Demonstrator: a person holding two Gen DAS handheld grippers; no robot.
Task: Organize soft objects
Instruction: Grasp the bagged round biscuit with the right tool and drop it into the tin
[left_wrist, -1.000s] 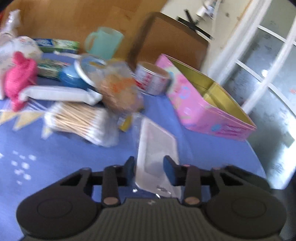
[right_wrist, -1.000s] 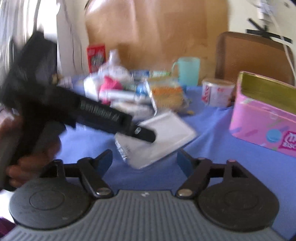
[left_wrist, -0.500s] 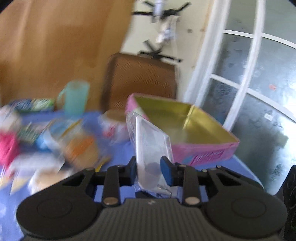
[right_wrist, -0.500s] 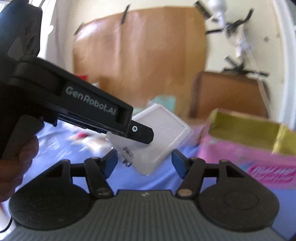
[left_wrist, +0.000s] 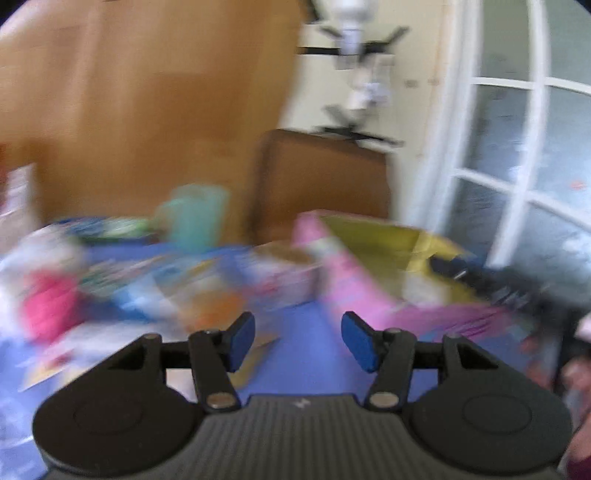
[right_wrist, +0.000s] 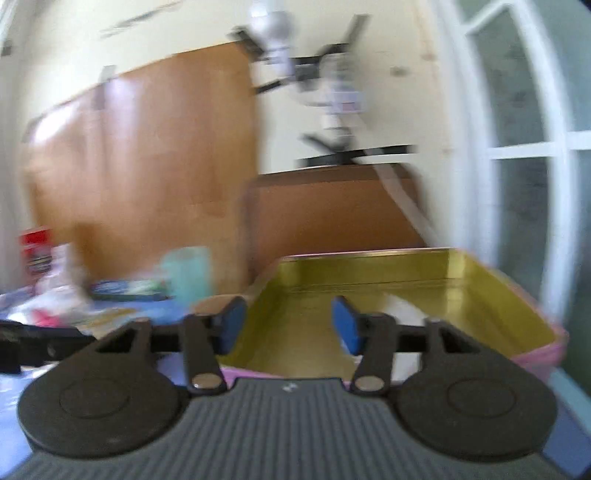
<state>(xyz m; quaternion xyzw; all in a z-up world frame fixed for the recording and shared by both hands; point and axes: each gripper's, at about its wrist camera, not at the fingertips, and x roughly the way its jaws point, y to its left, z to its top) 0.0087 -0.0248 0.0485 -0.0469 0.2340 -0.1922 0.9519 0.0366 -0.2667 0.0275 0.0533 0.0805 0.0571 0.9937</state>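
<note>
A pink tin (left_wrist: 373, 302) with a gold inside (right_wrist: 369, 291) stands open on the blue table. A white flat pack (right_wrist: 400, 310) lies inside it, partly behind my right gripper's finger. My left gripper (left_wrist: 298, 341) is open and empty above the table, left of the tin. My right gripper (right_wrist: 287, 328) is open and empty, held over the tin's near wall. A blurred heap of soft things, with a pink one (left_wrist: 48, 306), lies at the left.
A teal cup (left_wrist: 192, 218) stands at the back of the table, and a round tin (left_wrist: 284, 273) stands beside the pink tin. A brown chair back (right_wrist: 332, 210) is behind the table. A glass door (left_wrist: 535, 166) is at the right. Both views are blurred.
My left gripper has let go of the flat clear pack and opened; it has swung back left. The pack now lies in the pink tin. My right gripper has moved over the tin.
</note>
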